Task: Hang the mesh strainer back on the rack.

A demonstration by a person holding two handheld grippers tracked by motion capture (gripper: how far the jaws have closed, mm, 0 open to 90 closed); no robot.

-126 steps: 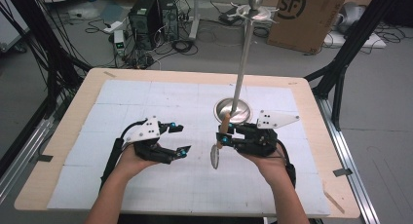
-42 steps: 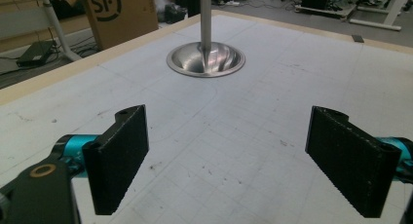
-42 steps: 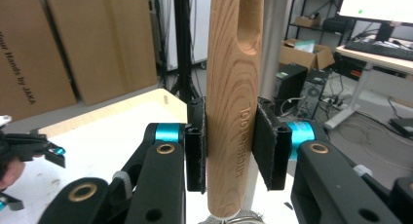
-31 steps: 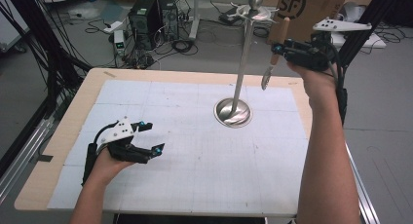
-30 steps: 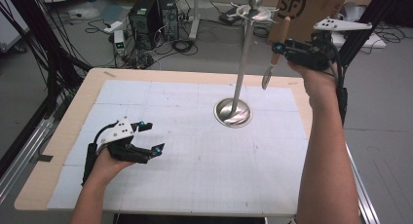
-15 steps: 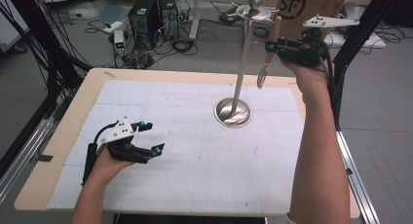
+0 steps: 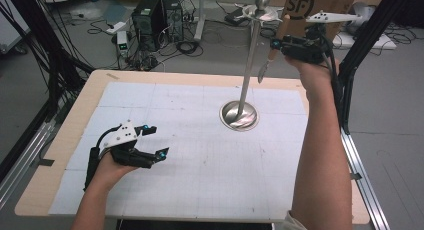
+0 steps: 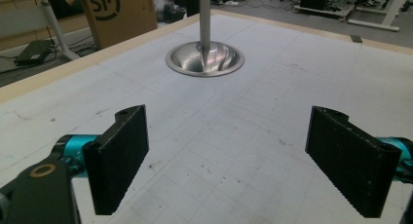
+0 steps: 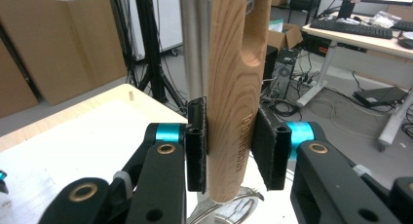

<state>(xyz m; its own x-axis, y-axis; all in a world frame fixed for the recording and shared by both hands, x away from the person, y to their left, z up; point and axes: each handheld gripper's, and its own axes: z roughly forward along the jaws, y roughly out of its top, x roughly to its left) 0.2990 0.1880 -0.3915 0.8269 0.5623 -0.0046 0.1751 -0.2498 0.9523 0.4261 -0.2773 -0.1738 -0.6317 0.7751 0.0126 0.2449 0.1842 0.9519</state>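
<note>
Standing on the white gridded desk (image 7: 165,200), a metal stand (image 7: 248,70) with a round dished base (image 7: 240,115) and a ball top serves as the landmark. Beside the pole's upper part, the right gripper (image 7: 277,41) is held raised, well above the desk. Its fingers (image 9: 196,146) are pressed against both sides of a wooden handle (image 9: 235,97) with a slot at its upper end; the handle is held upright just beside the pole (image 9: 194,44). In the high view a metal utensil end (image 7: 263,70) is seen below that handle, its exact kind too small to tell. Well apart from the base, toward the near left of the desk, the left gripper (image 7: 152,145) is held low, its fingers (image 8: 119,156) spread wide with nothing between them.
</note>
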